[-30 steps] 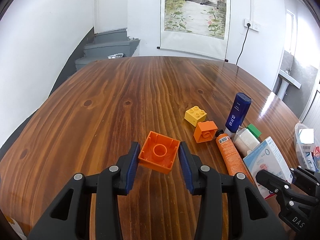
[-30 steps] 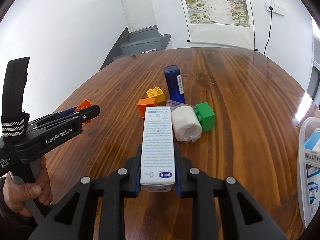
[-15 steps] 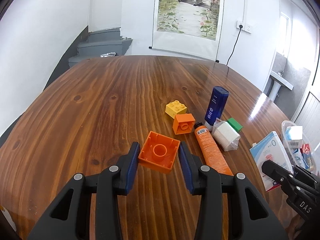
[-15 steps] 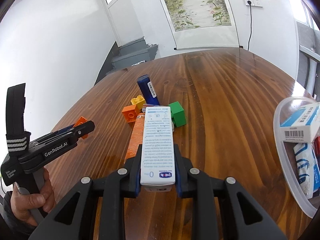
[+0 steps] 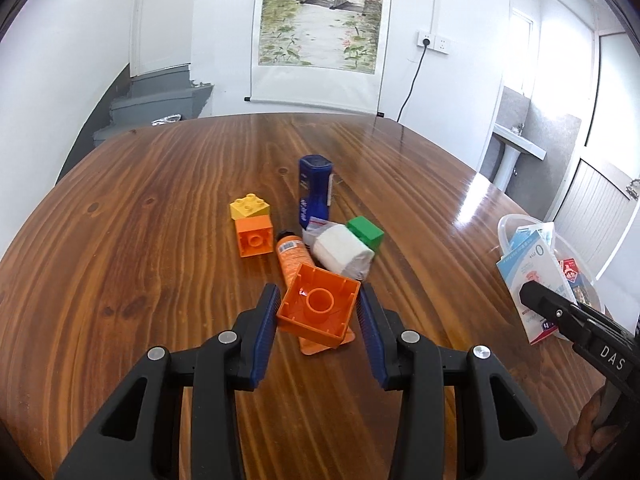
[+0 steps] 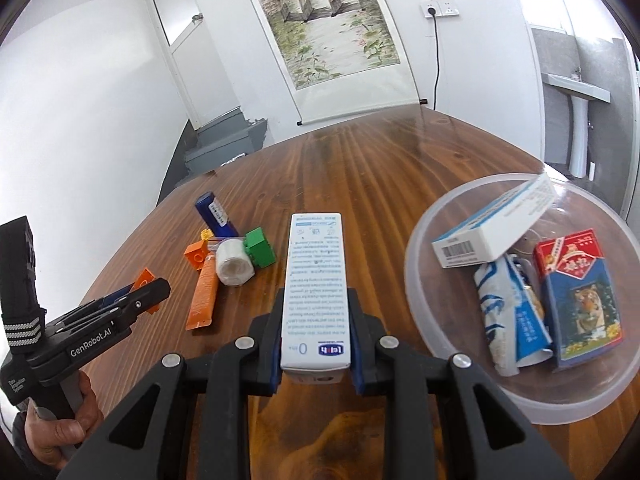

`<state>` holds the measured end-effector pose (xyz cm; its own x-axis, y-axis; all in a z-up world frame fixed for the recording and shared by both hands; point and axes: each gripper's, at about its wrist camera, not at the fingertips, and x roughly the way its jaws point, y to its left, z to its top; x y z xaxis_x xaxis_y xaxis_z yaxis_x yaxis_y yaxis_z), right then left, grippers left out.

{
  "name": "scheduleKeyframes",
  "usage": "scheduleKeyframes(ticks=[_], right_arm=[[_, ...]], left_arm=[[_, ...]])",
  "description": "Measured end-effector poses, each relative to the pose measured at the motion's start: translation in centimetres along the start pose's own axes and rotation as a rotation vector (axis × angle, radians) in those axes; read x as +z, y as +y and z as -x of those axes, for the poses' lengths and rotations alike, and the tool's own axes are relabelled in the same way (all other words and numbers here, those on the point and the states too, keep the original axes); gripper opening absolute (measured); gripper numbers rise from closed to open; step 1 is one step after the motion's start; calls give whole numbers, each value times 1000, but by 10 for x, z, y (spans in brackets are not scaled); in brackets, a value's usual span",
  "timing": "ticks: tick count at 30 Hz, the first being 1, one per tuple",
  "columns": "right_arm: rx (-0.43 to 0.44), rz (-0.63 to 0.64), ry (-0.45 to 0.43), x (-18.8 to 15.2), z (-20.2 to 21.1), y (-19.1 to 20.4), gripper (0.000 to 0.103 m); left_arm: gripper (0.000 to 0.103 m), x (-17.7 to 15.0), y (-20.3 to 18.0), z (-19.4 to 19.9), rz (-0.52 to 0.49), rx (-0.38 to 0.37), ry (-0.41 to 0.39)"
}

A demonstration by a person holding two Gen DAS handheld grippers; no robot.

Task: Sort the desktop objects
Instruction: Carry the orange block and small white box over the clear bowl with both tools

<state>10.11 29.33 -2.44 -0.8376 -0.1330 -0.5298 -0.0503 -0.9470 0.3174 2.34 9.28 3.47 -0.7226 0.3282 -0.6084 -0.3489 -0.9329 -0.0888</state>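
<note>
My left gripper [image 5: 318, 312] is shut on an orange toy brick [image 5: 319, 305], hollow underside facing me, held above the wooden table [image 5: 140, 248]. My right gripper [image 6: 316, 316] is shut on a long white and blue box [image 6: 314, 280], held just left of a clear plastic bowl [image 6: 472, 392]. On the table lie a yellow brick [image 5: 250, 205], a second orange brick [image 5: 254, 236], an orange tube [image 5: 294, 256], a blue bottle [image 5: 314, 190], a white wrapped roll [image 5: 344, 250] and a green brick [image 5: 365, 232].
The bowl holds a white box [image 6: 492, 226], a red and blue cigarette pack [image 6: 576, 296] and a blue and white packet [image 6: 512, 312]. The bowl also shows at the right of the left wrist view [image 5: 516, 224]. A scroll painting [image 5: 320, 16] hangs on the far wall.
Both grippers have swung to the right with their loads. The pile of objects now lies straight ahead of the left gripper, and the bowl has come fully into the right wrist view.
</note>
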Motion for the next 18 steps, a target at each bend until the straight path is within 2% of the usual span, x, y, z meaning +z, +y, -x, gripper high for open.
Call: scheduleKeyframes(ticks=[8,18], right_arm=[[-65,-67,-47,1,28,-45,28],[-107,-119,-77,6,40,-83,28]], left_arm=[[43,0,-44,-3,-53,-81,21],[43,1,-90,-9,-111,-177,63]])
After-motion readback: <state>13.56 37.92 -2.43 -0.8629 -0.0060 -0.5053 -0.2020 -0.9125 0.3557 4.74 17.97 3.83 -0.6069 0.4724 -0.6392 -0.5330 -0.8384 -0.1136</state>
